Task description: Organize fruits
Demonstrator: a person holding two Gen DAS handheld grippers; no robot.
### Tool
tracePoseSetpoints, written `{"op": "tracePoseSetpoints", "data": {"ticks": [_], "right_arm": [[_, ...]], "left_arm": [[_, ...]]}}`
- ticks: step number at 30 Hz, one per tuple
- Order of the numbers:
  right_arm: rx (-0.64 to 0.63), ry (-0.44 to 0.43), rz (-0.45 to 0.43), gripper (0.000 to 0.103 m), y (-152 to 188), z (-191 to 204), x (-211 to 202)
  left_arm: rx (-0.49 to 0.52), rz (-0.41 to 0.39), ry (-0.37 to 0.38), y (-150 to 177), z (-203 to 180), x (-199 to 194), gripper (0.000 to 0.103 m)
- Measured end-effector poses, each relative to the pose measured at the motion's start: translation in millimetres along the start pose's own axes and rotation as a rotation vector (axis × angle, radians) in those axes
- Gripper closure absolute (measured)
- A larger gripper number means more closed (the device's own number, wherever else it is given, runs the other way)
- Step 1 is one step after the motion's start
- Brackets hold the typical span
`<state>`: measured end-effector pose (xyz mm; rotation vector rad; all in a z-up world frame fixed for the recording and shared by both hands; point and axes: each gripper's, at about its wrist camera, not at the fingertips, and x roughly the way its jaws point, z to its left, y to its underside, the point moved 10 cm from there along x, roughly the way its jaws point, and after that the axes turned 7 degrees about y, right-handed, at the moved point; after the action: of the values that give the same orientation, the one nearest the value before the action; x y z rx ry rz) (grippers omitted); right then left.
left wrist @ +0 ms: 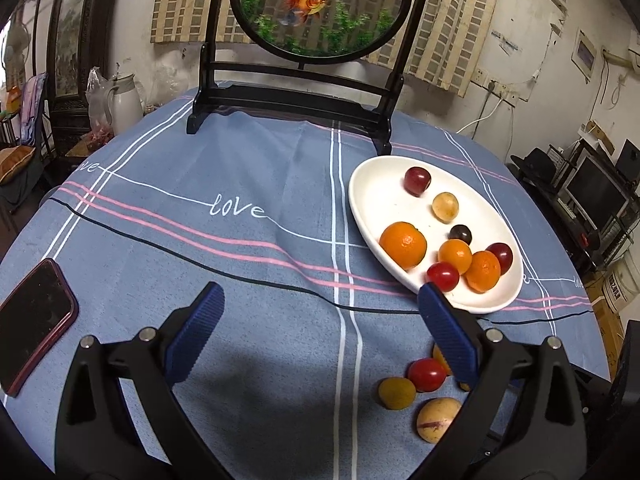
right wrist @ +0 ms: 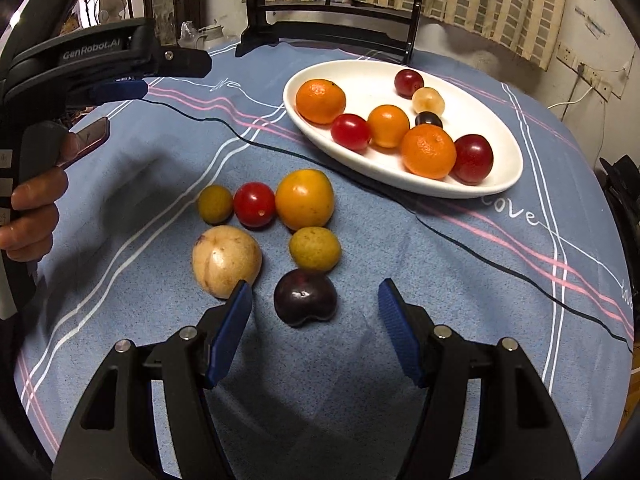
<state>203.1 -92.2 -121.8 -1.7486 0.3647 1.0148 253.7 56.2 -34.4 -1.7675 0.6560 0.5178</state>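
Observation:
A white oval plate [right wrist: 472, 190] holds several fruits: oranges, red plums, a tomato and a pale grape. Loose on the blue cloth lie a dark plum [right wrist: 306, 298], a pale yellow fruit [right wrist: 227, 260], two yellow-green fruits [right wrist: 315, 249], a red tomato [right wrist: 254, 205] and an orange [right wrist: 304, 199]. My right gripper [right wrist: 314, 292] is open, and the dark plum sits between its fingertips with gaps on both sides. My left gripper [left wrist: 320, 308] is wide open over bare cloth, left of the plate [left wrist: 360, 200]. Beside its right finger lie the tomato [left wrist: 426, 374] and the pale yellow fruit [left wrist: 438, 419].
A red-cased phone [left wrist: 36, 320] lies at the table's left edge. A black wooden stand with a round goldfish screen [left wrist: 296, 100] occupies the back of the table. A white kettle [left wrist: 126, 100] is behind on the left. A hand [right wrist: 32, 216] holds the left gripper's handle.

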Motion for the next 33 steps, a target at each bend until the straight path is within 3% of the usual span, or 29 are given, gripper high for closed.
{"op": "tracePoseSetpoints", "data": {"ticks": [19,22,24,26,31,33], "right_arm": [[-0.047,0.065,-0.028,0.038,0.9,0.9,5.6],[-0.064,0.047,-0.030,0.051,1.3,6.1,4.6],[-0.077,0.022,-0.028,0.065,2.2,11.1,3.6],[-0.085,0.025,-0.026,0.070,2.4,11.6,2.8],[0.042,-0.048,-0.010,0.071,-3.6,-9.3,-2.0],[0.135,-0.061,-0.015,0.071,-8.0,-28.1,-4.3]], "left_arm": [[0.024,0.021,-0.011,4.0,-0.2,4.0,0.004],[0.027,0.024,-0.017,4.5,0.0,5.7,0.004],[0.034,0.024,-0.023,4.9,0.1,7.0,0.004],[0.040,0.027,-0.037,6.2,1.6,9.3,0.004],[0.043,0.051,-0.059,10.9,5.1,15.7,0.004],[0.056,0.095,-0.008,18.0,-2.5,17.9,0.004]]}}
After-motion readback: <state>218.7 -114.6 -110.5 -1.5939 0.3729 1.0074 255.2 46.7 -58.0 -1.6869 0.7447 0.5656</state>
